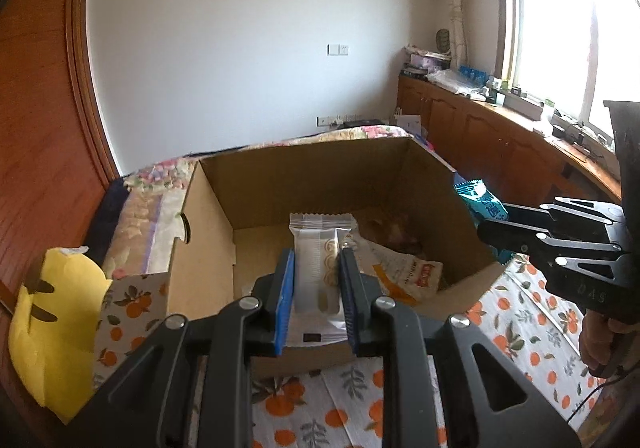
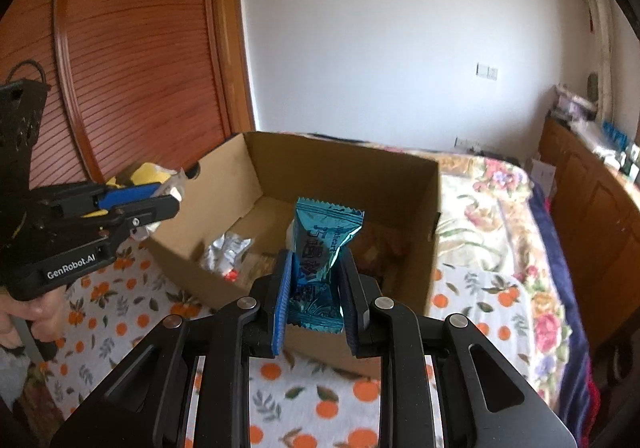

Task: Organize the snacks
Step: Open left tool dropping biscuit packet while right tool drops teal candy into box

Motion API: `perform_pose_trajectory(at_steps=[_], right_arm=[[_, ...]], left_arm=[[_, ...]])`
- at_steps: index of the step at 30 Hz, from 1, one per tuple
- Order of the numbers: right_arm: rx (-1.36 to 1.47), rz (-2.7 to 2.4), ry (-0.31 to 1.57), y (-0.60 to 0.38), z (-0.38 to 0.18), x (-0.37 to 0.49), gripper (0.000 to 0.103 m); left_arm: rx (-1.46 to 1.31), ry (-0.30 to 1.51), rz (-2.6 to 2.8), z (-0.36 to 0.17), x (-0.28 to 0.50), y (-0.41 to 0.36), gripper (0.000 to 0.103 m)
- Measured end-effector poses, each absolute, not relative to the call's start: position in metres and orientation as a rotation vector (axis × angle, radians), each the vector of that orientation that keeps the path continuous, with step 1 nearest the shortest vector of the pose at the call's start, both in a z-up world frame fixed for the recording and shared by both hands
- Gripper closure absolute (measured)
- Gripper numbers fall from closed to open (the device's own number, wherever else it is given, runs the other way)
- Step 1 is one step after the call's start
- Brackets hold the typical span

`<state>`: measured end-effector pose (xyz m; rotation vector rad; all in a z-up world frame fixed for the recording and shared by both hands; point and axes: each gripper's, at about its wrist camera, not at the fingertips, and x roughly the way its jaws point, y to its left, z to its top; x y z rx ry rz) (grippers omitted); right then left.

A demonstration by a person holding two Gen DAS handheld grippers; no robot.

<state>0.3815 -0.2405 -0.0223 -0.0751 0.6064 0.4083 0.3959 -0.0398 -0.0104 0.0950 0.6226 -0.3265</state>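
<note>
My left gripper [image 1: 316,268] is shut on a white snack packet [image 1: 318,268] with round biscuits printed on it, held above the near edge of an open cardboard box [image 1: 280,175]. My right gripper [image 2: 316,272] is shut on a teal foil snack packet [image 2: 322,248], held over the near wall of the same box [image 2: 400,183]. The right gripper also shows at the right of the left wrist view [image 1: 490,230], the teal packet [image 1: 480,199] in it. The left gripper shows at the left of the right wrist view [image 2: 168,193].
In the box lie an orange-and-white packet [image 1: 412,276], a brown packet [image 1: 396,232] and a silver foil packet [image 2: 226,248]. A yellow bag [image 1: 56,328] stands left of the box. The box sits on an orange-print cloth [image 2: 320,400]. A floral-covered bed [image 2: 500,215] lies behind it.
</note>
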Motion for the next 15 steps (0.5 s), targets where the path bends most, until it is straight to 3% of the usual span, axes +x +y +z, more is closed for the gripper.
perform_pose_trajectory(at_steps=[12,15], right_arm=[[-0.050,0.409,0.638,-0.241,-0.043,0.405,0.078],[-0.060,0.407,0.636,-0.240,-0.042,0.404,0.070]], left_arm=[[0.098,0.651,-0.301,-0.033,0.413,-0.042,0.074],[0.106,0.646,-0.298,-0.033,0.408,-0.043,0.072]])
